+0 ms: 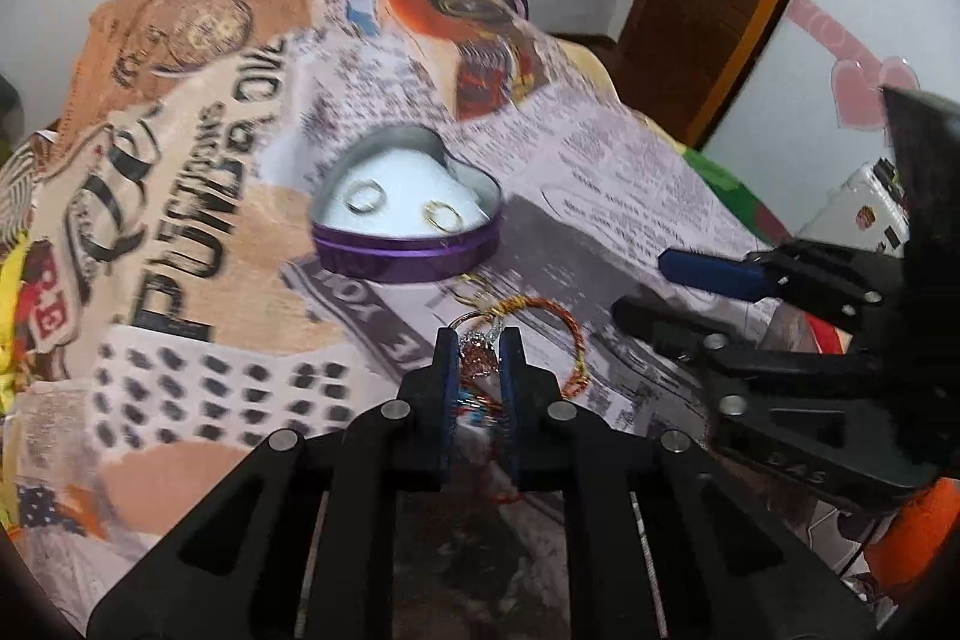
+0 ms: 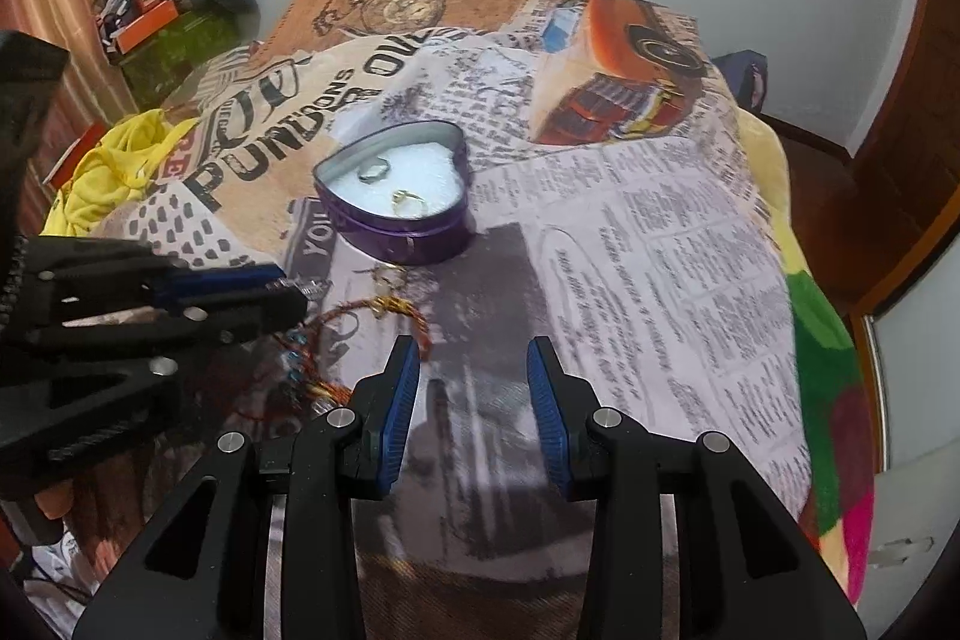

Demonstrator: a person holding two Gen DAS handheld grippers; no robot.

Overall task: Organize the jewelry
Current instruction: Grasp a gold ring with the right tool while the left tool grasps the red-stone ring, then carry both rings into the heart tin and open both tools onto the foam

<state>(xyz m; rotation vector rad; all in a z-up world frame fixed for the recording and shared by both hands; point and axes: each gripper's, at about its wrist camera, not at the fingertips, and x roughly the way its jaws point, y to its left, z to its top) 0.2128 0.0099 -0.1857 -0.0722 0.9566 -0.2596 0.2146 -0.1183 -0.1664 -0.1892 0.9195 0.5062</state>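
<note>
- The left tongs (image 1: 479, 340) pinch a stone-set ring (image 1: 478, 353) between nearly closed pads, just clear of the printed cloth (image 1: 600, 172); the stone cluster sits in the gap, the band poking out ahead.
- The ring hangs at 6 o'clock from a purple heart tin (image 1: 408, 256), open and foam-lined, apparently the place for the pieces.
- Two rings lie on the foam: one (image 1: 364, 196) at the tin's 9 o'clock, another (image 1: 441, 215) at its 4 o'clock. That leaves bare foam between them, likely room for the held ring.
- A wire bangle (image 1: 564, 334) lies on the cloth at 3 o'clock of the left tongs, with a small gold piece (image 1: 474, 287) between it and the tin, both seemingly awaiting their turn.
- The right tongs (image 2: 472, 349) hover partly spread and empty over the cloth, at 5 o'clock of the tin in their own view, out of the left tongs' path.
</note>
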